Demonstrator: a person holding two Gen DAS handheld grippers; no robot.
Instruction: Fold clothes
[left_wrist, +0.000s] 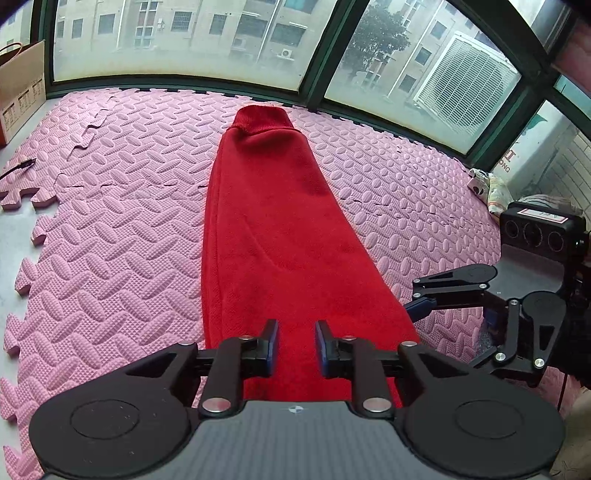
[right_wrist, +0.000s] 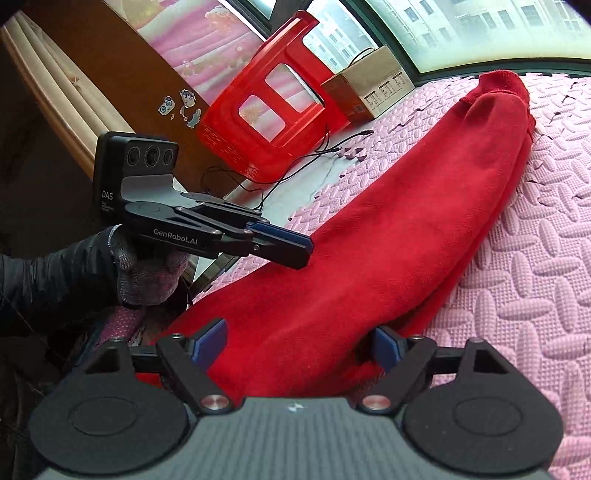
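Observation:
A red knit garment lies folded into a long narrow strip on the pink foam mat, its ribbed end far away by the window. My left gripper is open, hovering over the strip's near end with nothing between its fingers. My right gripper shows at the strip's near right edge. In the right wrist view the garment runs up to the right; my right gripper is open wide, its fingers straddling the near end. The left gripper hovers above the cloth at left.
A cardboard box stands at the far left by the window frame. A black cable lies on the mat's left edge. A red plastic stool lies tipped beside the box. Bags sit at the right.

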